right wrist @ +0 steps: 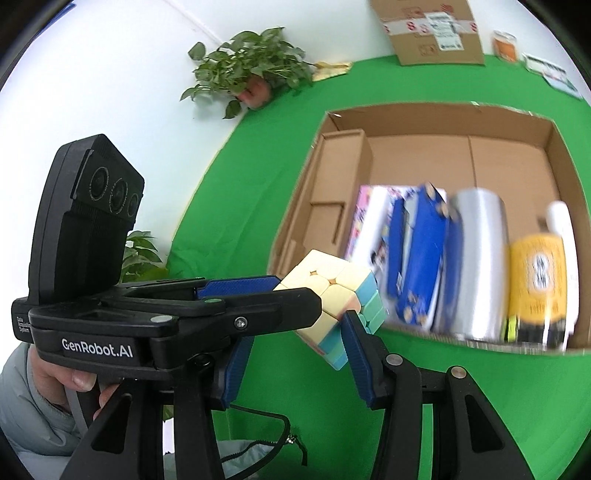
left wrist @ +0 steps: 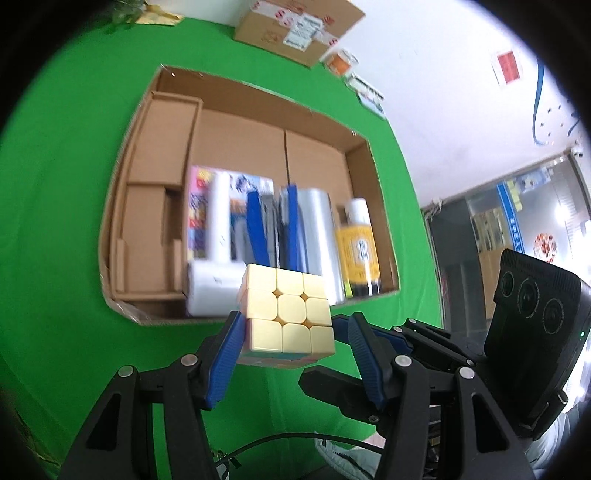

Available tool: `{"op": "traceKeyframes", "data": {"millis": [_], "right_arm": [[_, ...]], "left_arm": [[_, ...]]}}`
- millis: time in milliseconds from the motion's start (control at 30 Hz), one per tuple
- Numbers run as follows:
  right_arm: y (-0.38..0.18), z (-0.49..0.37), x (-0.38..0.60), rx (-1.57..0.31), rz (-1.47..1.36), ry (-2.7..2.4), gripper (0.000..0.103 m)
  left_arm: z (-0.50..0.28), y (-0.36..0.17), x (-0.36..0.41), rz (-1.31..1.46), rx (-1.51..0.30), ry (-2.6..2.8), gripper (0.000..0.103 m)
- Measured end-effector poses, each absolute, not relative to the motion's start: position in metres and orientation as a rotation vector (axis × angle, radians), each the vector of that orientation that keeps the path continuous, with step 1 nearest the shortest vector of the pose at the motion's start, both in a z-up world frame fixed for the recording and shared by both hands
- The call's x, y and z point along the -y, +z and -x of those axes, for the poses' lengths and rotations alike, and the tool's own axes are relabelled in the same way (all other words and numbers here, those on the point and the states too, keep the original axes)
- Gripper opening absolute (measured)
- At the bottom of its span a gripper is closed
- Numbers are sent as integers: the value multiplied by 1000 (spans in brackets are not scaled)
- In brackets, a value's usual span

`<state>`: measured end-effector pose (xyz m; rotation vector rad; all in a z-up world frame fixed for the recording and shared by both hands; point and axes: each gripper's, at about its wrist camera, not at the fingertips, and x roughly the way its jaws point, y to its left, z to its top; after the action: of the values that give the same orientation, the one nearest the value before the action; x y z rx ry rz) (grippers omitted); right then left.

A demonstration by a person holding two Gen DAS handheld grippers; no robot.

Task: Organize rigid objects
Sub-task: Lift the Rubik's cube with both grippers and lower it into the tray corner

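1. Locate the cube, a pastel puzzle cube with its pale yellow face uppermost. In the left wrist view it sits low in the centre of the frame, off the surface and in front of the near edge of the open cardboard box. In the right wrist view it sits in mid-frame, tilted, with its turquoise side facing lower right.

2. Check the left gripper. Its blue pads bracket the cube on two opposite sides and it is clamped on the cube. In the right wrist view it enters from the left with its fingers level.

3. Check the right gripper. Its jaws stand partly apart around the lower part of the cube. The right-hand pad lies against the cube's lower corner. The other pad is hidden behind the left gripper, so you cannot tell whether this gripper grips.

4. Note the hand in a grey sleeve at the lower left of the right wrist view. It is wrapped around the left gripper's handle.

5. Identify the box contents, which are blurred and lie side by side along the near wall:
- a white roll
- a blue case
- a silver cylinder
- a yellow-labelled bottle
The far half of the box shows bare cardboard.

6. Note the surroundings. The box rests on the green worktop. A taped carton stands at the upper edge, and a potted plant stands at the upper left of the right wrist view.
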<state>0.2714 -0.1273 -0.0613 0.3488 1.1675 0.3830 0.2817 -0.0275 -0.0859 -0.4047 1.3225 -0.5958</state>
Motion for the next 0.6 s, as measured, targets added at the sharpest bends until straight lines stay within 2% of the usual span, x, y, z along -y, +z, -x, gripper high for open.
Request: {"op": "traceKeyframes", "data": {"millis": [233, 600], "right_arm": [[-56, -306, 104, -1169, -299, 396, 49], [-85, -384, 103, -1186, -322, 381, 49]], "left_arm": [[-313, -91, 6, 448, -1296, -581, 56], [-378, -111, -10, 506, -1305, -571, 56]]}}
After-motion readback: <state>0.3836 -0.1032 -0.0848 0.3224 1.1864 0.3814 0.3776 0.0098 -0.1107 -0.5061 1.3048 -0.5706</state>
